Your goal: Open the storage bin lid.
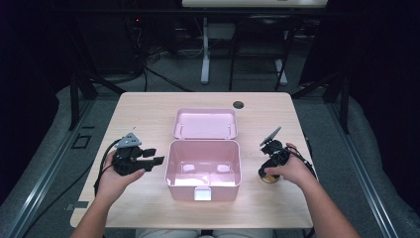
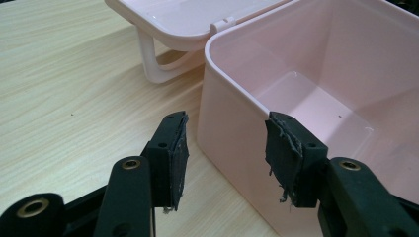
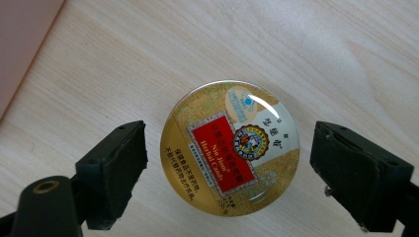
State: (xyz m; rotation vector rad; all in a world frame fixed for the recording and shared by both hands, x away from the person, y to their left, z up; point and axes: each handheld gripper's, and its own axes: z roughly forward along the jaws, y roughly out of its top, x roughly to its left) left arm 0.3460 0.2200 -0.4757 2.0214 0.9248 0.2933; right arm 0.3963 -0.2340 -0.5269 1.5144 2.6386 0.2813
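Observation:
An open pink plastic box (image 1: 184, 190) stands mid-table, its lid (image 1: 205, 123) folded back behind it. My left gripper (image 1: 153, 156) is level at the box's left side. In the left gripper view it (image 2: 227, 143) is open, and the box's near wall (image 2: 222, 94) rises between the worn pads (image 2: 174, 153) without touching them. A round gold tin with a red label (image 3: 230, 148) lies flat on the table right of the box. My right gripper (image 3: 230, 143) points down over the tin, open, with a gap on each side. In the high view the right gripper (image 1: 269, 173) partly hides the tin (image 1: 270, 179).
The box is empty inside. A pink edge of the box (image 3: 20, 44) is close to the tin on one side. A round cable hole (image 1: 238, 104) sits near the far edge of the wooden table (image 1: 143, 109). Dark floor and stands surround it.

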